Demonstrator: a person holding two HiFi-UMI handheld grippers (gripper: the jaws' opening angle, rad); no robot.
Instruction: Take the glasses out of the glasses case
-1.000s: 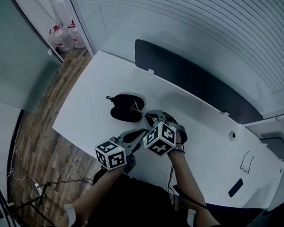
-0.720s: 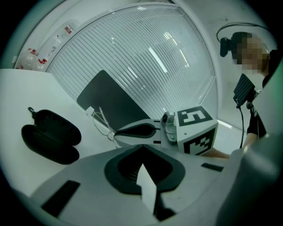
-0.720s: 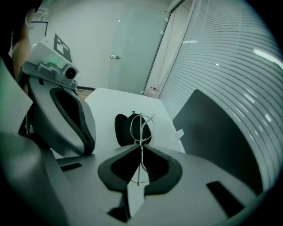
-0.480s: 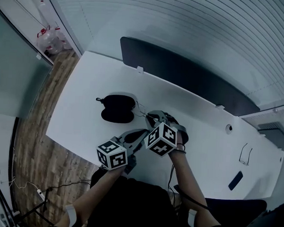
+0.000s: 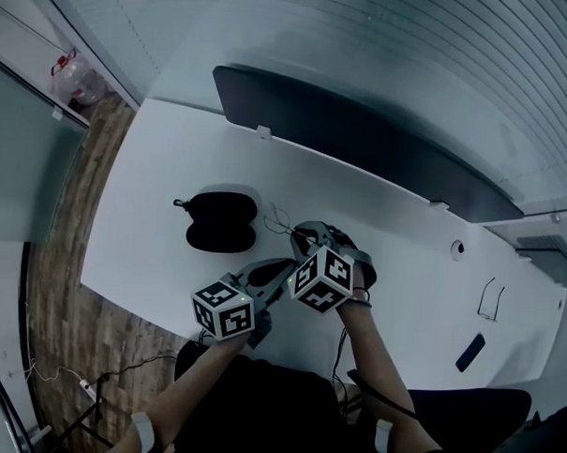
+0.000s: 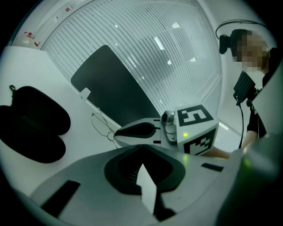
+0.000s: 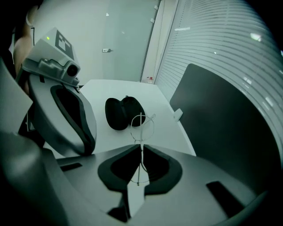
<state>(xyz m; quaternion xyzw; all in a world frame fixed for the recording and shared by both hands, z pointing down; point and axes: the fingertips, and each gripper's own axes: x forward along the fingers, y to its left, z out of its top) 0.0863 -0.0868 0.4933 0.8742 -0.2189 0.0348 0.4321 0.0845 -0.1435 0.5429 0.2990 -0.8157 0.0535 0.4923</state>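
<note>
- the thin wire glasses [image 7: 141,127] are pinched between the jaws of the right gripper [image 7: 140,148], with the frame jutting past the tips above the white table [image 5: 154,187].
- the left gripper [image 6: 142,152] is seen pressed together with nothing in it, held close beside the right one.
- the black glasses case [image 5: 221,222] lies open on the table, apart from both grippers, and no glasses are seen in it.
- the removal step is judged as good as done; a gentle set-down on bare table is called for next, since the slim frame could twist or slip.
</note>
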